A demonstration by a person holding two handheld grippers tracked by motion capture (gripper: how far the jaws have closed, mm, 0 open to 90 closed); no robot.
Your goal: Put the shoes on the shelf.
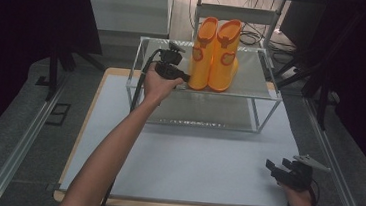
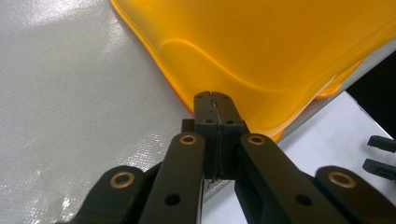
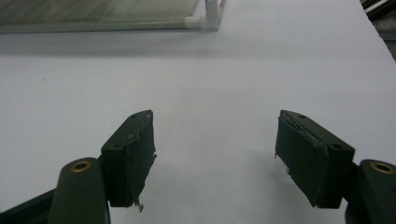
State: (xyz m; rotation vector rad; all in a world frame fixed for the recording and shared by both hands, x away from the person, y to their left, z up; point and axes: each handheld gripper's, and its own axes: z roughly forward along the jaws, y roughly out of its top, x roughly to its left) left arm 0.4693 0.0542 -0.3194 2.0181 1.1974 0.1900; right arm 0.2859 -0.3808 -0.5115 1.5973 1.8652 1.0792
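While the person's left forearm stretches forward across the white tabletop (image 1: 191, 159), the left hand (image 1: 156, 86) holds the left gripper (image 1: 187, 77) level at the top shelf of a white-framed two-tier rack (image 1: 253, 84) standing along the far edge of the tabletop. Its jaws are pressed fully together, tips against the lower side of the left boot of a pair of glossy orange rubber boots (image 1: 214, 53); in the left gripper view the closed left gripper (image 2: 214, 100) meets the boot's curved orange wall just above the grey shelf sheet, and whether any rubber is pinched between them cannot be told. Both boots stand upright, side by side and touching, near the middle of the top shelf. Well apart, the right gripper (image 1: 274, 167) rests near the front right corner of the tabletop, held by the right hand (image 1: 299, 198), jaws spread wide and holding nothing, facing bare white surface toward the rack's corner post (image 3: 210, 11).
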